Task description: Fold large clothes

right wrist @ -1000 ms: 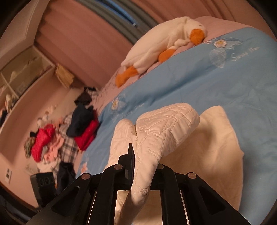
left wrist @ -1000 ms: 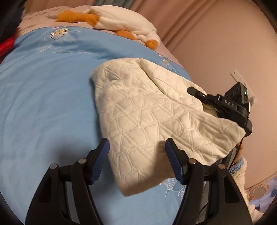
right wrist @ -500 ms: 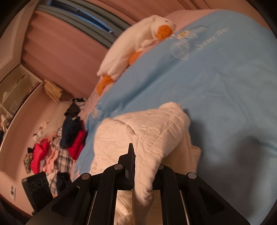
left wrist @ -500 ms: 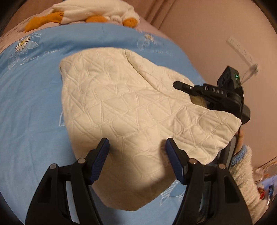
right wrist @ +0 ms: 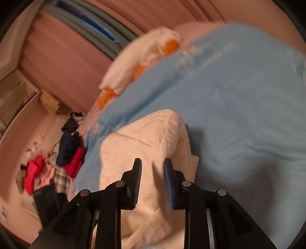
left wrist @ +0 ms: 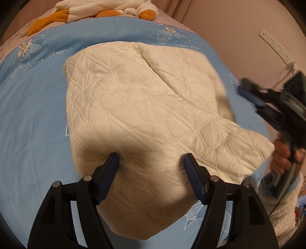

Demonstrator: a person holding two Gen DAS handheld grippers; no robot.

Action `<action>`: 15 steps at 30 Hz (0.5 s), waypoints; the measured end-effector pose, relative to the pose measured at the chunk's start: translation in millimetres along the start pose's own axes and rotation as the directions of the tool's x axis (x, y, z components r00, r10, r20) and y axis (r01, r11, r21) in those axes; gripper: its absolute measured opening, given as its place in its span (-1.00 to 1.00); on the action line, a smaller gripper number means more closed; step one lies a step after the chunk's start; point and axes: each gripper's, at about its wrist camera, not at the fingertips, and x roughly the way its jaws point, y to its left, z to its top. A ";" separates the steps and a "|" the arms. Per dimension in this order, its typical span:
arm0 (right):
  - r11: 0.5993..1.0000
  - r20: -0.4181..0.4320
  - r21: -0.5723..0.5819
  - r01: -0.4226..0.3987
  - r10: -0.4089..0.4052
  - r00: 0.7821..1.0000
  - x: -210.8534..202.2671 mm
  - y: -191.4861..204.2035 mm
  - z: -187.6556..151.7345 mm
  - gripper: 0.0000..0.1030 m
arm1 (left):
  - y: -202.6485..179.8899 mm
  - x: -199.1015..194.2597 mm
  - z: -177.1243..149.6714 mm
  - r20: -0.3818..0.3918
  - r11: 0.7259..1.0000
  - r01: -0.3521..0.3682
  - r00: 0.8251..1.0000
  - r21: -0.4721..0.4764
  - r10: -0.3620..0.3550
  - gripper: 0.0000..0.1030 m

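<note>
While the cream quilted jacket [left wrist: 145,118] is lying flat on the blue bed cover [left wrist: 34,118], the left tool [left wrist: 151,172] is being held low over its near edge. Its two blue pads are spread wide apart, and nothing is being pinched between them. It is probably being kept there so the near side can be pressed down or grabbed for the next fold.

A little further along, the jacket is being shown as a thick, stacked shape, with one layer folded over another and a slanted seam running across the top. It is likely being laid in the middle of the bed so there is room all around it.

Off to the right side, the right tool [left wrist: 254,95] is being seen blurry, just beside the jacket's edge. In its own view, the right tool [right wrist: 153,182] is being held with its pads partly spread, and no cloth is being gripped between them, though the jacket [right wrist: 145,145] is lying right under and ahead of it. The fold looks as if it is being let go.

Farther back, a white and orange plush duck [left wrist: 91,11] is being kept at the head of the bed, out of the way. A pile of other clothes [right wrist: 57,162] is being left beside the bed, maybe waiting to be folded.
</note>
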 end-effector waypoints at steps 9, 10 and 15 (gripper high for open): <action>0.963 -0.098 -0.256 -0.083 0.060 0.993 -22.9 74.5 -49.1 -0.52 | 1.9 -1.2 -0.2 0.006 1.000 0.016 1.000 -0.020 -0.016 0.38; 0.959 -0.121 -0.283 -0.030 -0.005 0.993 -13.3 72.7 -57.8 -0.54 | 1.0 -1.4 -1.1 0.006 1.000 0.017 1.000 -0.019 -0.016 0.38; 0.952 -0.196 -0.277 0.129 -0.187 0.963 18.5 26.9 -77.9 -0.75 | -3.6 1.5 -4.3 0.009 1.000 0.010 1.000 0.015 -0.010 0.38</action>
